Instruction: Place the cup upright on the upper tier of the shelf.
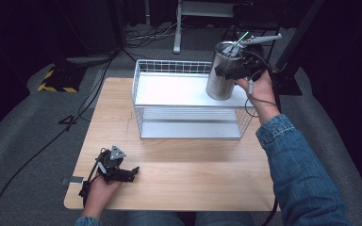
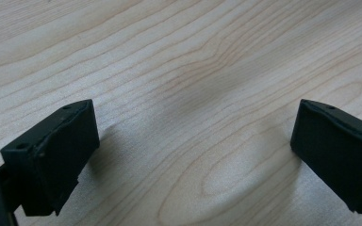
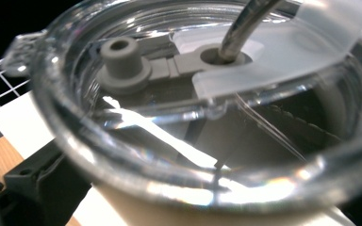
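Two claws: left claw (image 2: 193,150) open, empty; right claw (image 1: 233,71) around tumbler (image 1: 219,84), grip hidden.

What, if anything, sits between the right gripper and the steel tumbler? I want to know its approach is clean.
Nothing visible does. The right gripper is already at the steel tumbler, which stands on the white top shelf of the wire rack; its jaws flank the body below the clear lid. Whether they press on it cannot be told.

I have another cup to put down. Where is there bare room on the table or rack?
Free: the wooden table between rack and left gripper, plus the shelf's left half. Crowded: the right end, with tumbler and right gripper.
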A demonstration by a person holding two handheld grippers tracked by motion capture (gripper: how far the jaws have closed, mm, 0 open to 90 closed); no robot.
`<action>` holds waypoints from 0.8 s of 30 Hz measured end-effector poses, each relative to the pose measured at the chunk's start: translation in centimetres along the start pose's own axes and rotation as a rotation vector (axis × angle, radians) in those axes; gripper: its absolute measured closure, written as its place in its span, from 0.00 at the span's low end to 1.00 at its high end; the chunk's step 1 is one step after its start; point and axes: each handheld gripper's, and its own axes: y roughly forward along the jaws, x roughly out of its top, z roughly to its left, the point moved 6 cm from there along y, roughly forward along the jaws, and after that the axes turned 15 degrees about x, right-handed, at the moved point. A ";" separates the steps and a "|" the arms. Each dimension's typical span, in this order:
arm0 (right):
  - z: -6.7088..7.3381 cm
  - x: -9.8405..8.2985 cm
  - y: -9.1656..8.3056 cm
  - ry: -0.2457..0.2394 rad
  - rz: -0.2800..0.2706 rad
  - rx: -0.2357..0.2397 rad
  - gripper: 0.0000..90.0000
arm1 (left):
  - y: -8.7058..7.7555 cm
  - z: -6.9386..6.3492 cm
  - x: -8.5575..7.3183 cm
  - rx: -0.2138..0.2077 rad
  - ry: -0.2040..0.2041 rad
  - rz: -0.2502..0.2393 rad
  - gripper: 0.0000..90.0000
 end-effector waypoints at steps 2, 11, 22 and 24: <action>0.1 -0.1 -0.2 0.003 0.002 0.002 0.00 | 0.0 0.0 0.0 0.001 0.001 0.000 0.02; 1.3 -0.5 -2.7 -0.014 -0.027 0.005 0.00 | 0.0 0.0 0.0 -0.001 -0.005 0.001 0.02; 4.0 -1.9 -4.8 -0.056 -0.029 0.049 0.00 | 0.0 0.0 0.0 0.000 0.001 0.001 0.02; 4.6 -2.5 -5.4 -0.073 -0.027 0.062 0.00 | 0.0 0.0 0.0 0.000 -0.003 0.001 0.02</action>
